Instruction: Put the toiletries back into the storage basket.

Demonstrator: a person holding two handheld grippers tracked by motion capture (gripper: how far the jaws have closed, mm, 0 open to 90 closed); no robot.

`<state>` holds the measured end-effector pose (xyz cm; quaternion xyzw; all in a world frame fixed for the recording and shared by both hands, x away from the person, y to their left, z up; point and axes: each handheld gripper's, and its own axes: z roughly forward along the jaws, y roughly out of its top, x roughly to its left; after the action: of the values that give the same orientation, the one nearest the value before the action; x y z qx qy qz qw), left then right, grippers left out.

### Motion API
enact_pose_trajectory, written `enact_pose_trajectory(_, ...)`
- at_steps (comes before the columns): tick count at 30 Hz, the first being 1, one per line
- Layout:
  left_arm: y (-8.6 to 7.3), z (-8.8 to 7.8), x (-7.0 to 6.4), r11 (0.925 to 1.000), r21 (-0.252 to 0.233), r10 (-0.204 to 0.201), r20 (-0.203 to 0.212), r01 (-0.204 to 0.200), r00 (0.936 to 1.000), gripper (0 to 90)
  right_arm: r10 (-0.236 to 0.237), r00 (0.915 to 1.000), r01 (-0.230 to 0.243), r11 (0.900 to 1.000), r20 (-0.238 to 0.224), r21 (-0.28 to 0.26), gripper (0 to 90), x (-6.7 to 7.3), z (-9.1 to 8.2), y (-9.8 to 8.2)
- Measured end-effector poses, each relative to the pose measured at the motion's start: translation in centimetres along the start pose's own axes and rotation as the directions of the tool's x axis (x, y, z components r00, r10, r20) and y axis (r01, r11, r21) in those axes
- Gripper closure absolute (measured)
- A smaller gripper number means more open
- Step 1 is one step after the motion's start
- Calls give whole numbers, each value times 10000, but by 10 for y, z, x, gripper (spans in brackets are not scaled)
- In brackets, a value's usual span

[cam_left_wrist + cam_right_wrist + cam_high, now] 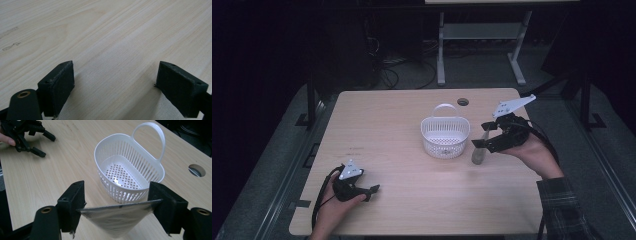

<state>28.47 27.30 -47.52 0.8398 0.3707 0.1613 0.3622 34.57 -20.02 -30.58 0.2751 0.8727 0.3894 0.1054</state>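
Between my left tool [373, 190] at the lower left of the frame and the white basket [445, 135] near the middle, the tabletop [382, 125] lies bare, so I can pass freely. My right tool [482, 135], gripping a silvery pouch [478, 154], sits just right of the basket; its raised handle [444, 108] blocks the far side.

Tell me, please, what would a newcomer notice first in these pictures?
First, the white slotted basket with its upright handle, standing near the middle of the wooden table. Just to its right, the right gripper holds a silvery pouch by its top edge between its black jaws, close to the basket's rim. The left gripper rests open at the near left.
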Motion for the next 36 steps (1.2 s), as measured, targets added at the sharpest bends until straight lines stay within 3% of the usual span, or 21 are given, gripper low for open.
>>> enact_pose_trajectory(36, 0, 0, 0, 10000, 4, 6, 2, -6, 10000, 137, -117, 9999, 113, 9958, -42, -908, 300, -18, -16, 55)
